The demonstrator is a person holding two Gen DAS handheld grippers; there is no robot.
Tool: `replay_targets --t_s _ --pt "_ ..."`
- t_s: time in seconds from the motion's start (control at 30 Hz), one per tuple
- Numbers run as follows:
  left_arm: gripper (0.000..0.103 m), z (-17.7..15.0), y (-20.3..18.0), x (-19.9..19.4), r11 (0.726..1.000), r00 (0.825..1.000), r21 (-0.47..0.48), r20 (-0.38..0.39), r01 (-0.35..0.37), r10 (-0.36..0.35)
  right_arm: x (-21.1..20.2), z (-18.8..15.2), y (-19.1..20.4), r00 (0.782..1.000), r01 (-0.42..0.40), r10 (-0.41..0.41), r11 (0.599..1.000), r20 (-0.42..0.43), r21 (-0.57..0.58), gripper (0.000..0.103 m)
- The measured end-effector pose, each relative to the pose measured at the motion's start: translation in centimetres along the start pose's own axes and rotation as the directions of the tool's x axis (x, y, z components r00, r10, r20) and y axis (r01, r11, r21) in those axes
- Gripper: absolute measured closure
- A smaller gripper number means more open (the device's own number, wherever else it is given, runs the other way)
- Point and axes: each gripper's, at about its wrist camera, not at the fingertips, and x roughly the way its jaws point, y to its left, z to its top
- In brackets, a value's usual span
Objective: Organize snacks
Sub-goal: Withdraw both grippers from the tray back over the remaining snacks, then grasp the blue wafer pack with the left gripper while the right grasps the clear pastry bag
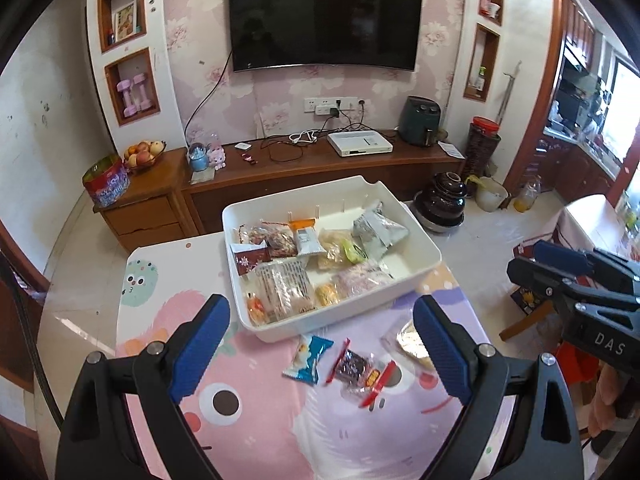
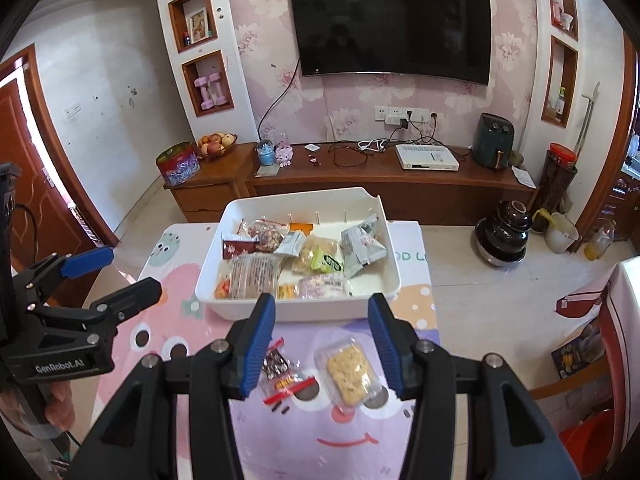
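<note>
Most snacks are binned; you have three left on the table.

Left wrist: your left gripper (image 1: 322, 344) gapes wide, empty, above the blue packet (image 1: 307, 359) and red-edged packet (image 1: 360, 372); the white bin (image 1: 360, 312) sits beyond. Right wrist: your right gripper (image 2: 322, 344) is part-open, empty, over the noodle cake (image 2: 350, 372); nothing blocks it.

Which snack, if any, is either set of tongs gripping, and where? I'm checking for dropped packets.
None. The left tongs and right tongs are both open and empty above the table.

One white bin (image 1: 416, 276), three loose snack packets on the table (image 1: 248, 420): blue (image 1: 307, 359), dark red-ended (image 1: 358, 372), clear noodle-cake (image 2: 352, 372); two grippers.
</note>
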Motion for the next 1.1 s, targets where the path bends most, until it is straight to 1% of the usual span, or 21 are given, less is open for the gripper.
replay_targets --t_s 0.13,0.23,0.4,0.5,0.67,0.9,1.03,1.1 --pt "0.01 -1.9 -0.7 -0.4 0.999 1.0 0.046 0.007 -0.005 0.005 -0.2 -1.6 -0.4 1.0 0.023 -0.022 1.0 0.004 -0.02 0.051" --pt "0.01 -3.5 -1.3 0.2 0.996 1.0 0.084 -0.001 -0.016 0.016 0.8 -2.7 -0.6 0.999 0.038 -0.038 0.999 -0.011 -0.037 0.05" --pt "0.01 -5.9 -1.2 2.7 0.99 0.999 0.136 -0.031 -0.027 0.032 4.2 -4.9 -1.6 0.996 0.043 -0.046 0.998 -0.079 -0.039 0.05" --pt "0.01 -7.1 -0.8 4.6 0.989 0.998 0.146 -0.053 -0.03 0.038 6.9 -6.3 -2.3 0.99 0.052 -0.056 0.998 -0.128 -0.039 0.05" --pt "0.01 -8.3 0.6 8.7 0.991 0.993 0.134 -0.112 -0.028 0.043 11.5 -8.4 -3.1 0.976 0.036 -0.039 0.999 -0.212 -0.021 0.05" --pt "0.011 -9.8 2.1 15.2 0.992 0.975 0.119 -0.212 -0.038 0.063 16.9 -10.3 -3.9 0.955 0.023 -0.022 1.0 -0.297 0.002 0.05" --pt "0.017 -10.2 2.9 18.6 0.997 0.962 0.066 -0.267 -0.032 0.048 19.0 -10.9 -4.4 0.946 0.035 -0.03 0.999 -0.324 0.008 0.05" --pt "0.017 -10.3 3.5 20.0 1.0 0.957 0.022 -0.29 -0.021 0.026 19.8 -11.3 -4.6 0.942 0.031 -0.023 0.999 -0.335 0.017 0.049"
